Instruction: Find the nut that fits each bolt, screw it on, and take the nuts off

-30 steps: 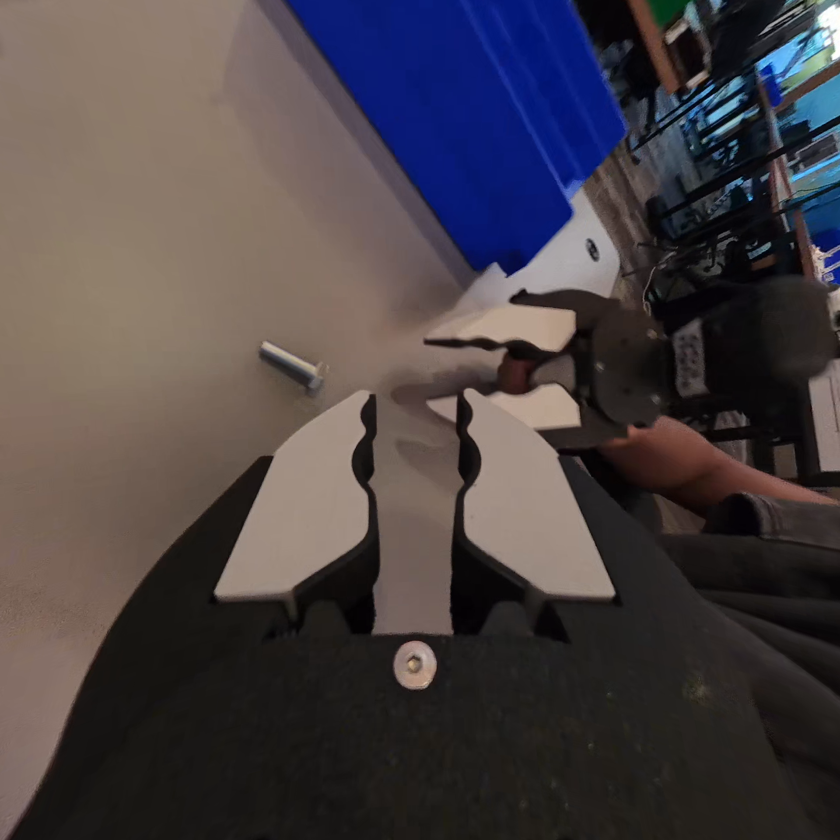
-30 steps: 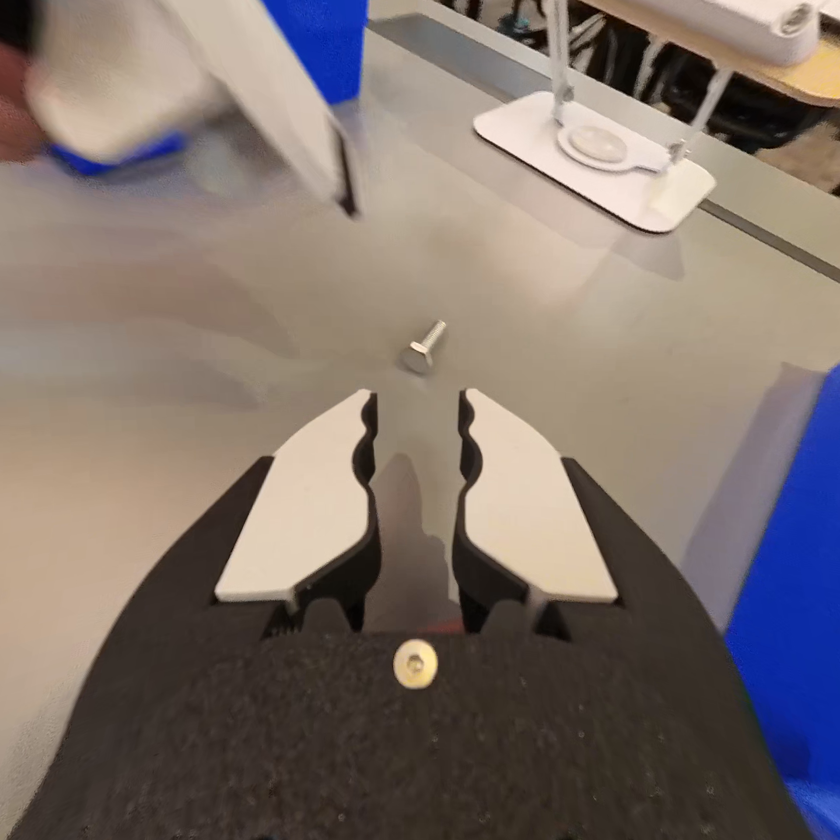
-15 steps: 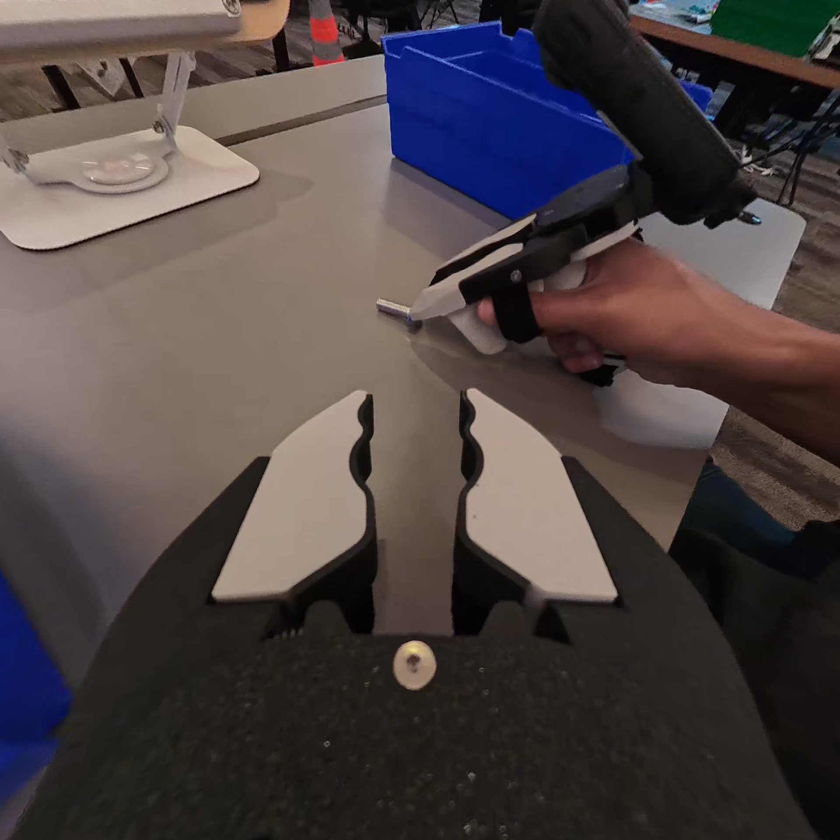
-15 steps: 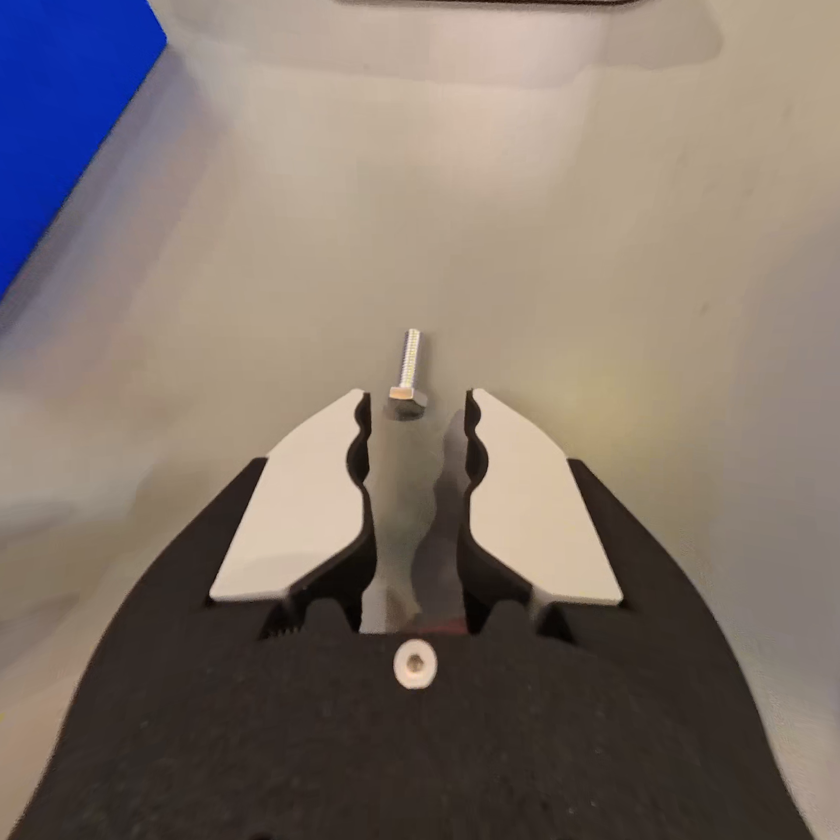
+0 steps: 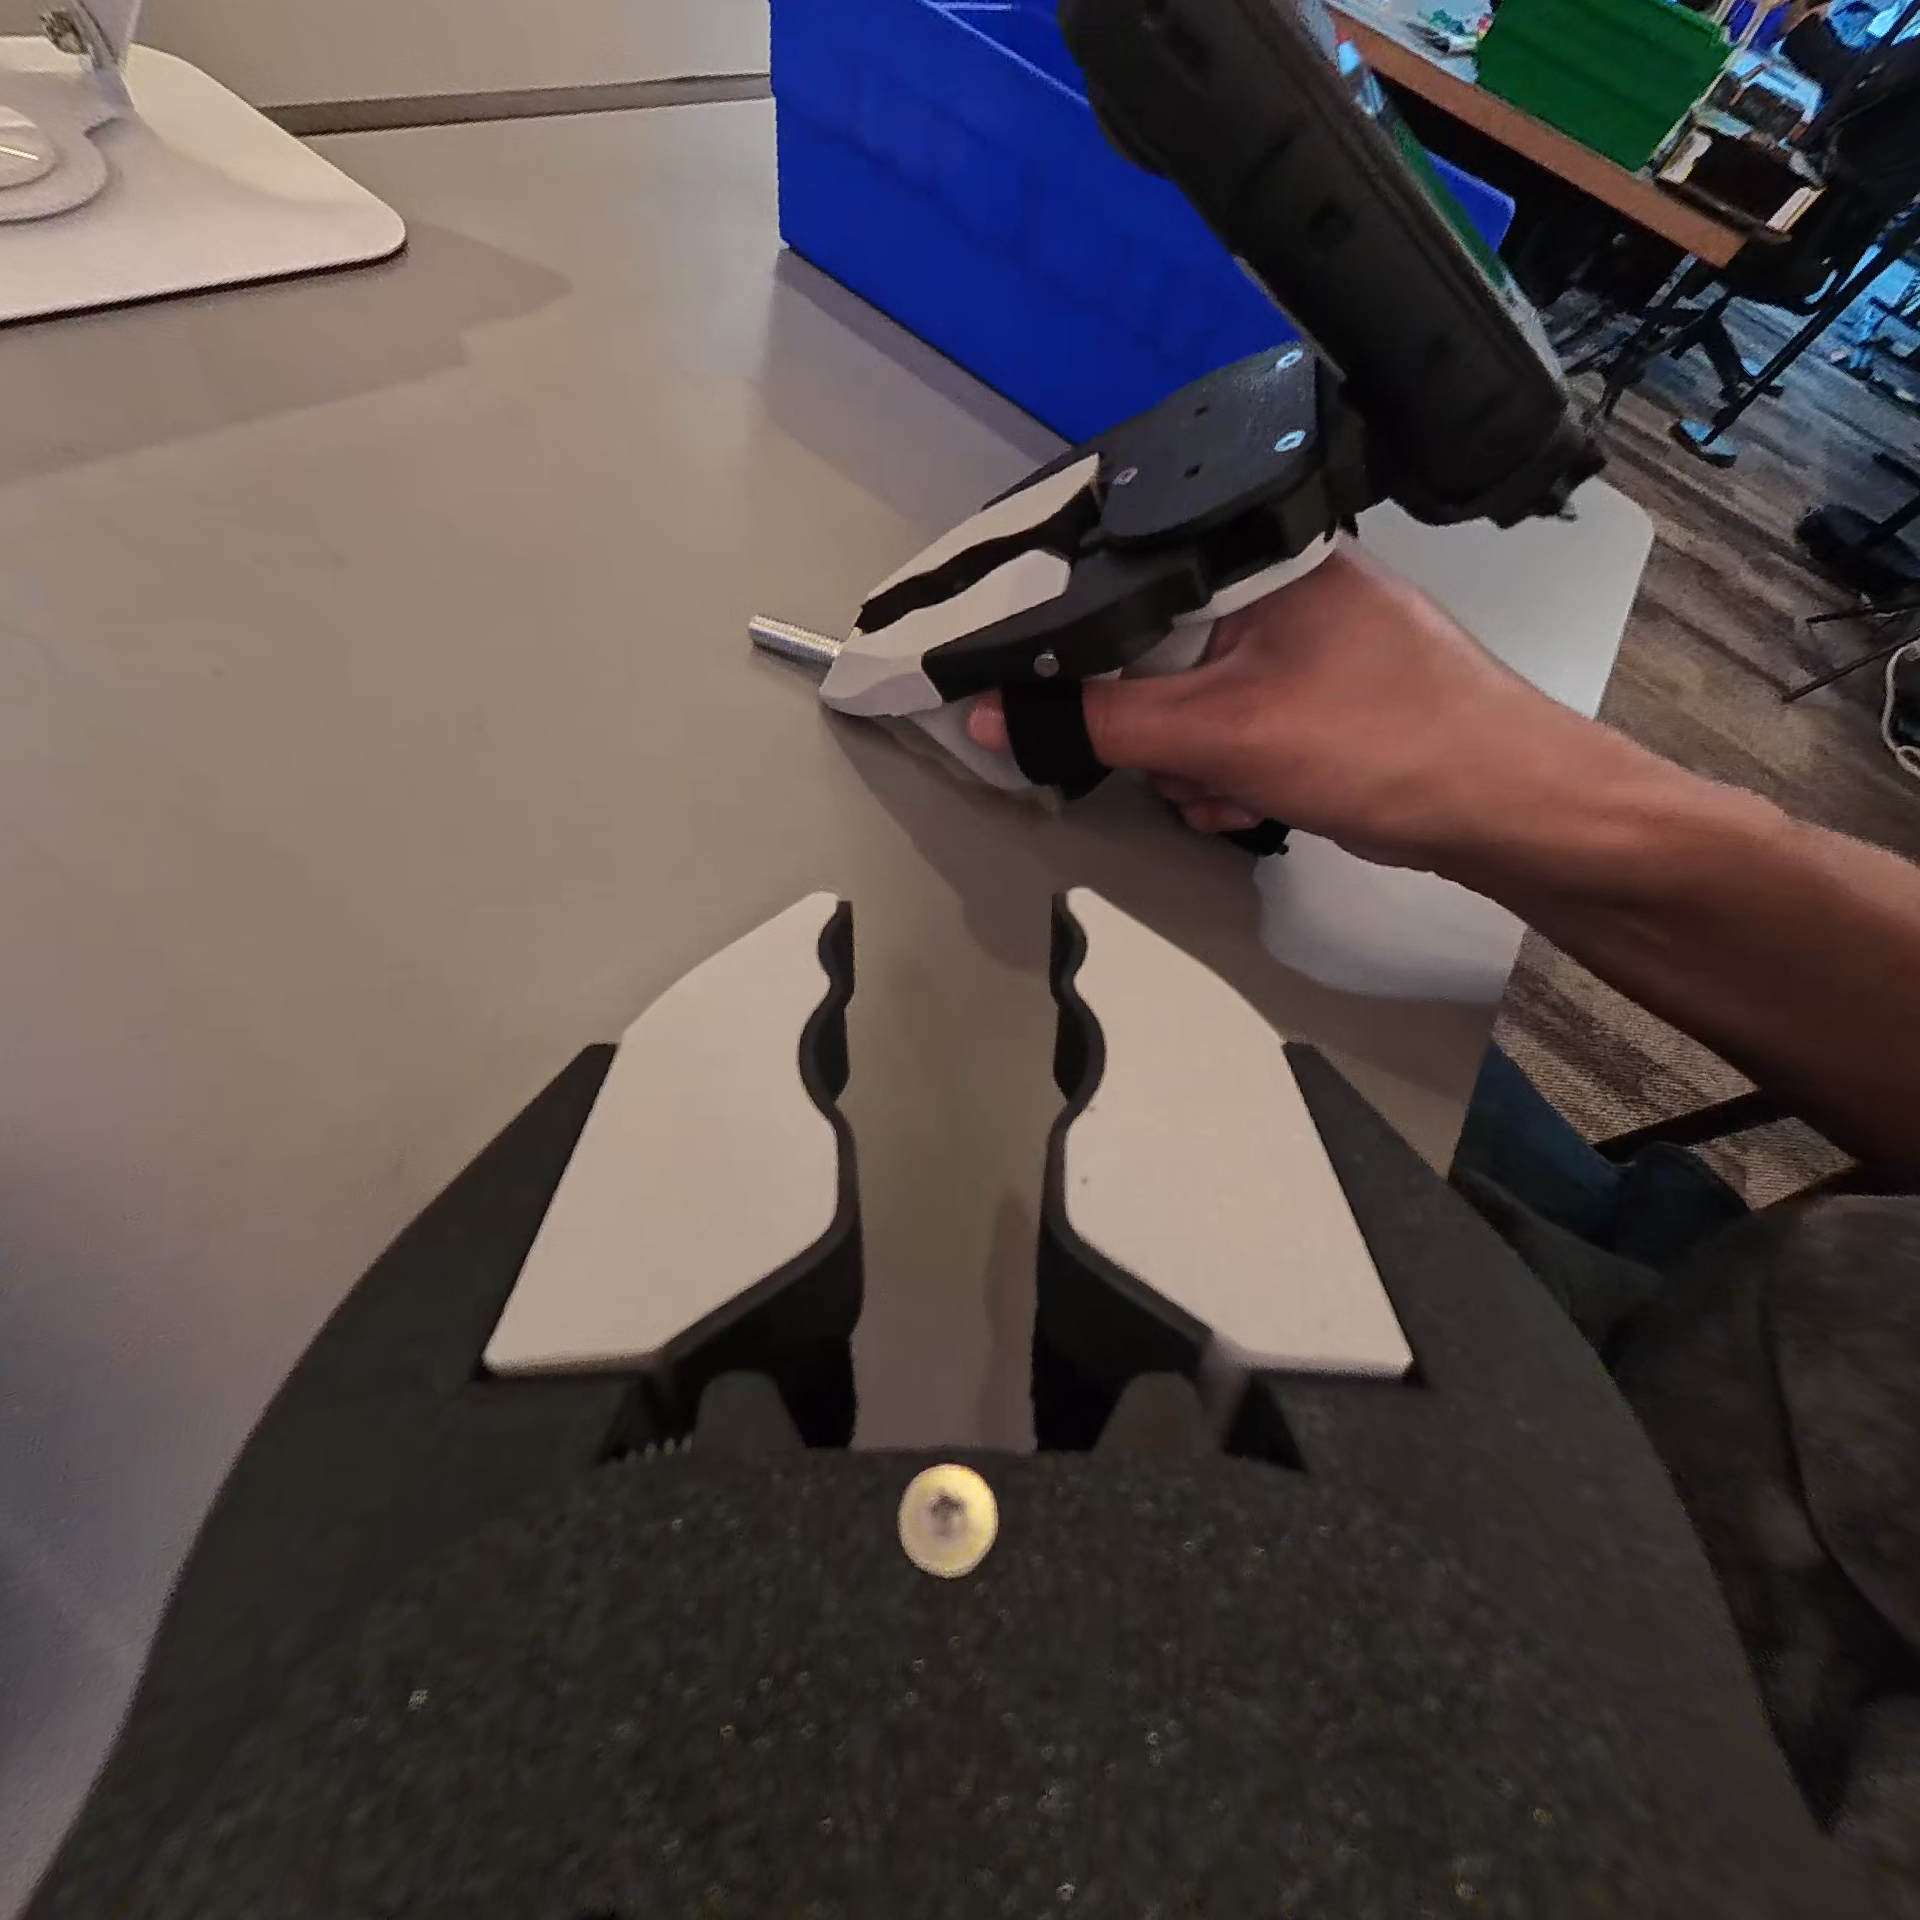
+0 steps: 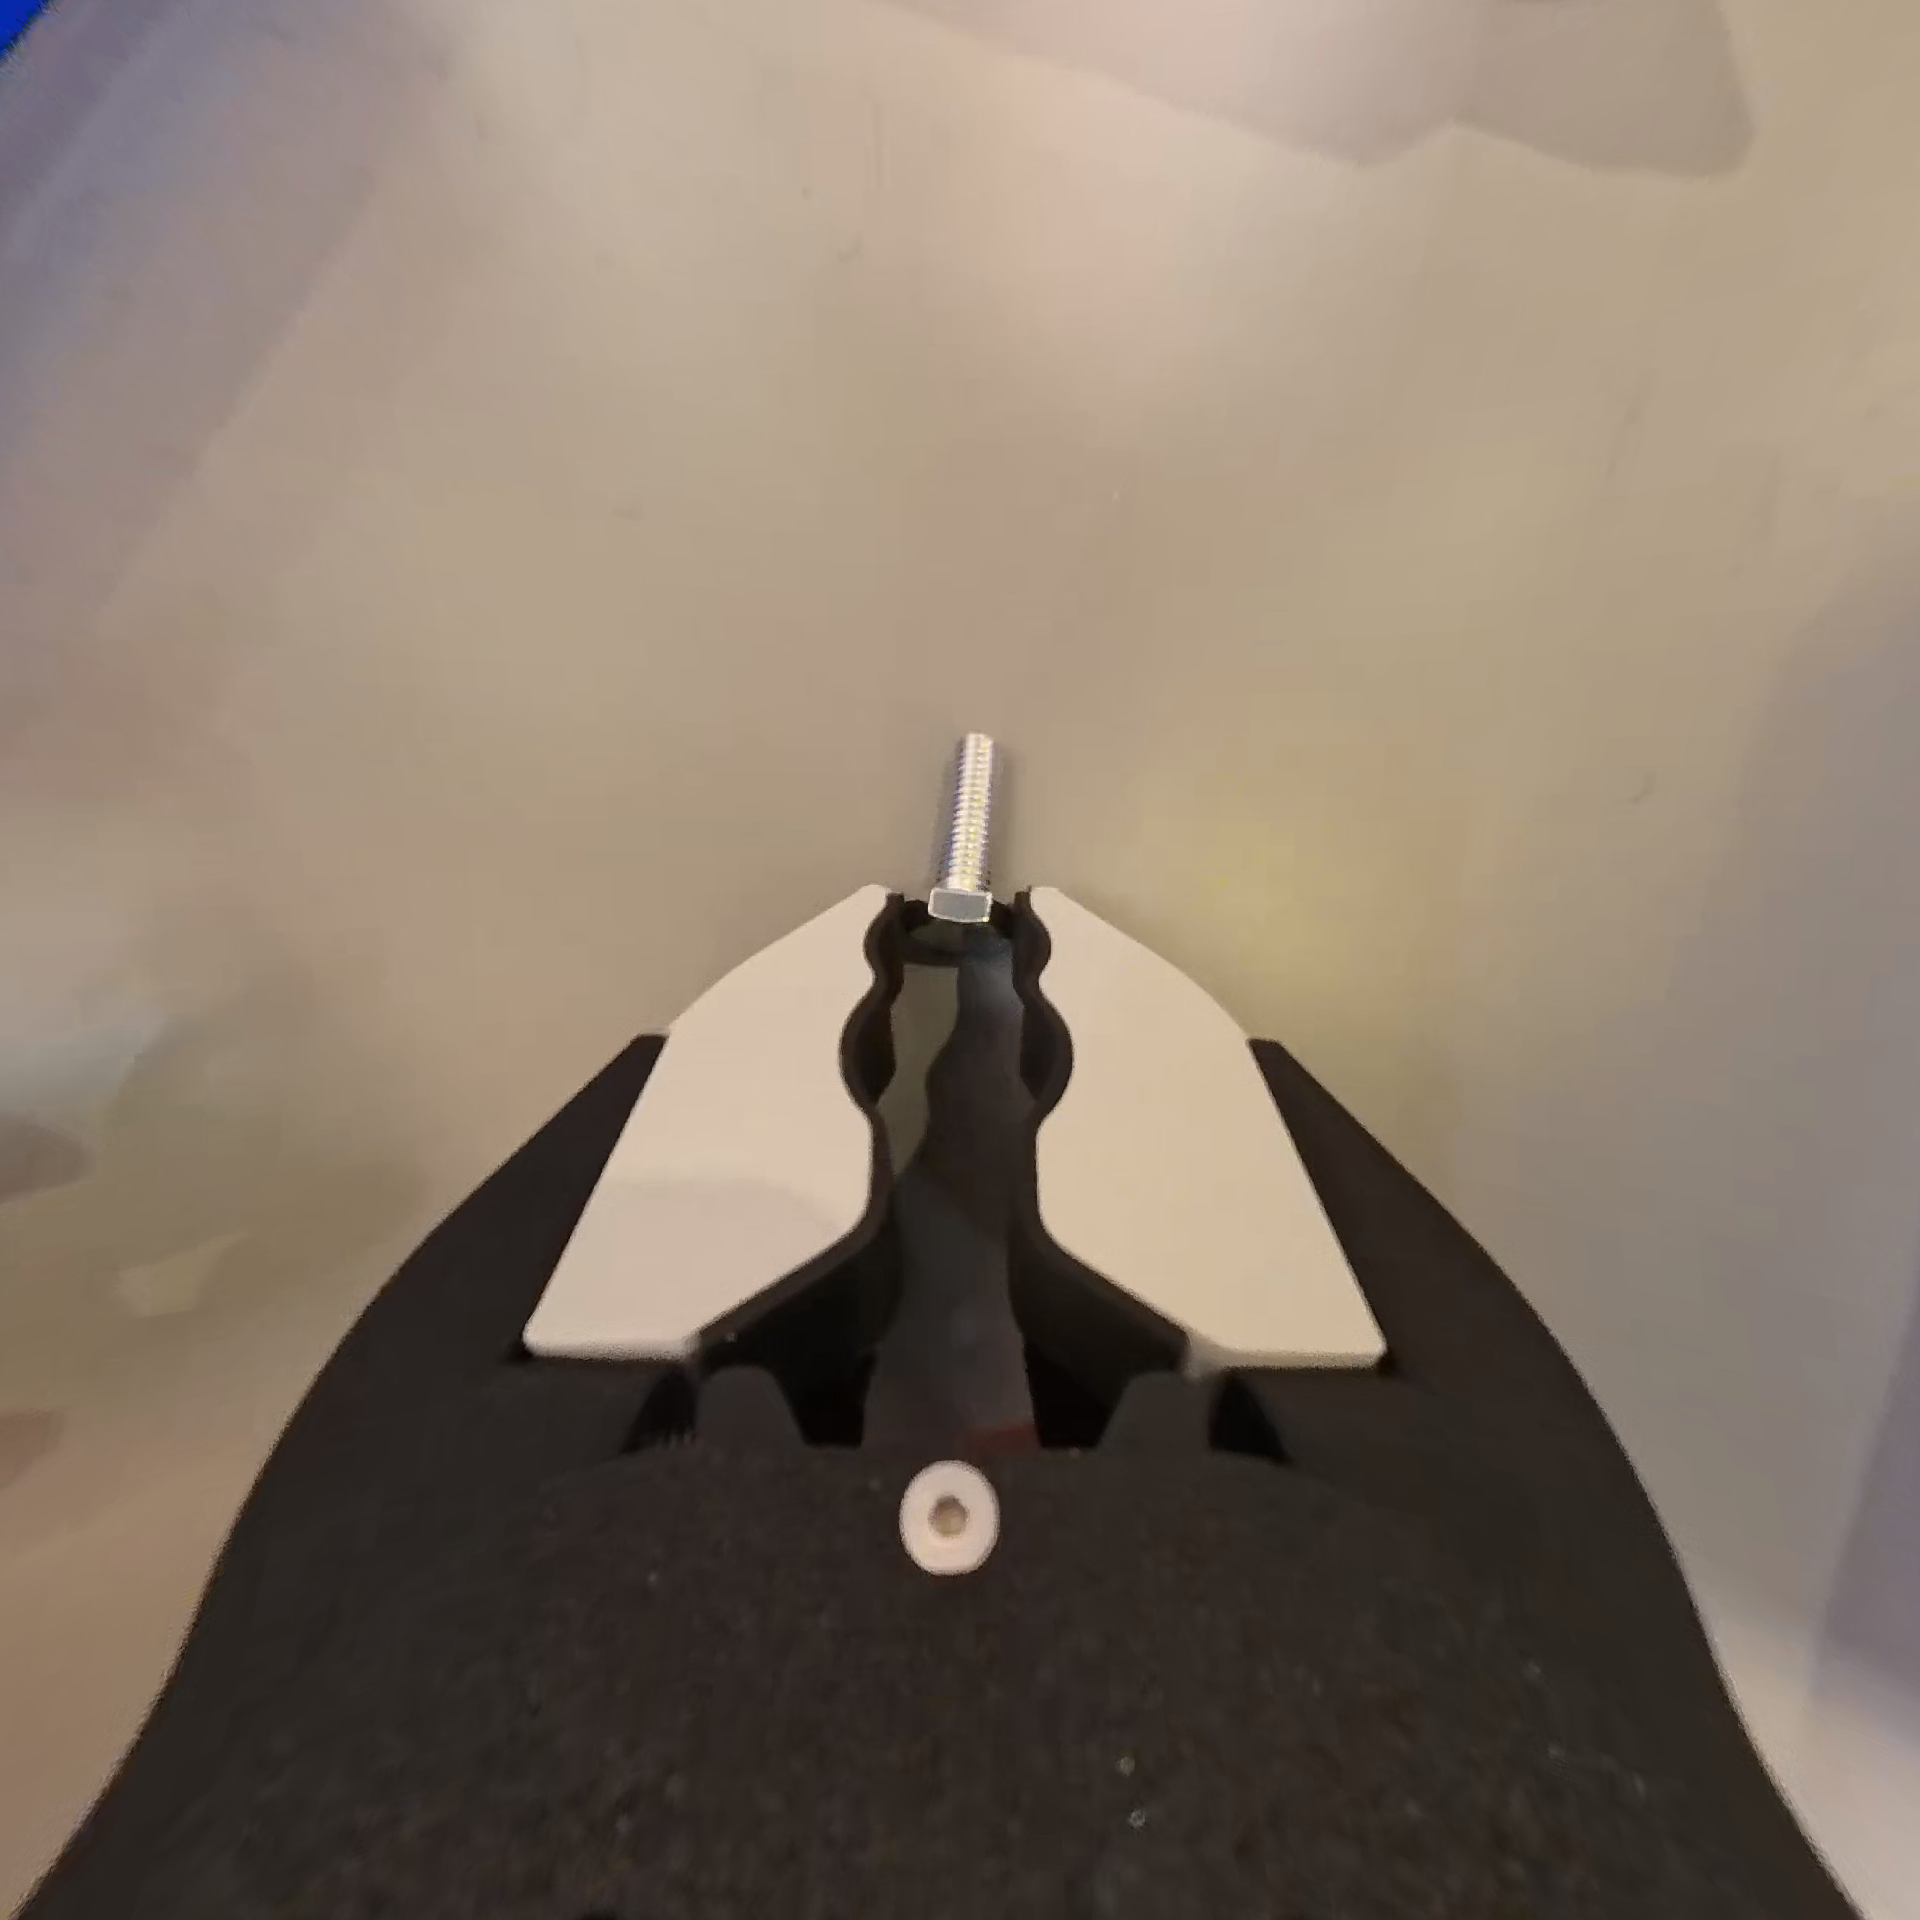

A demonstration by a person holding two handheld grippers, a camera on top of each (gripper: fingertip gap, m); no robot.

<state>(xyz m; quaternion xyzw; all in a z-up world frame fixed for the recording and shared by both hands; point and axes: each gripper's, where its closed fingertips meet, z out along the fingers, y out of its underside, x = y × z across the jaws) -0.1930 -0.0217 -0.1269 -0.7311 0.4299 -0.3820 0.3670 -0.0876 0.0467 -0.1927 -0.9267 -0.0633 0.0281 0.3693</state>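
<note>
Grey table [image 5: 416, 727] beside a blue bin [image 5: 987, 208]. Right gripper [image 6: 961, 906] pinches a bolt [image 6: 971, 821] by its head; left gripper [image 5: 951, 914] hovers part-open, empty

Grey table [image 5: 364, 644] seen in both views, surface matte with soft reflections. Blue plastic bin [image 5: 987, 208] is set on it at the far side. White stand base [image 5: 187, 229] with rounded corner is placed at far left, upper part cut off by the frame. A white sheet [image 5: 1392, 935] lies at the table's right edge. Beyond the table: wood-look floor [image 5: 1714, 748], another bench carrying a green crate [image 5: 1590, 73], black frames and cables, all blurred.
</note>
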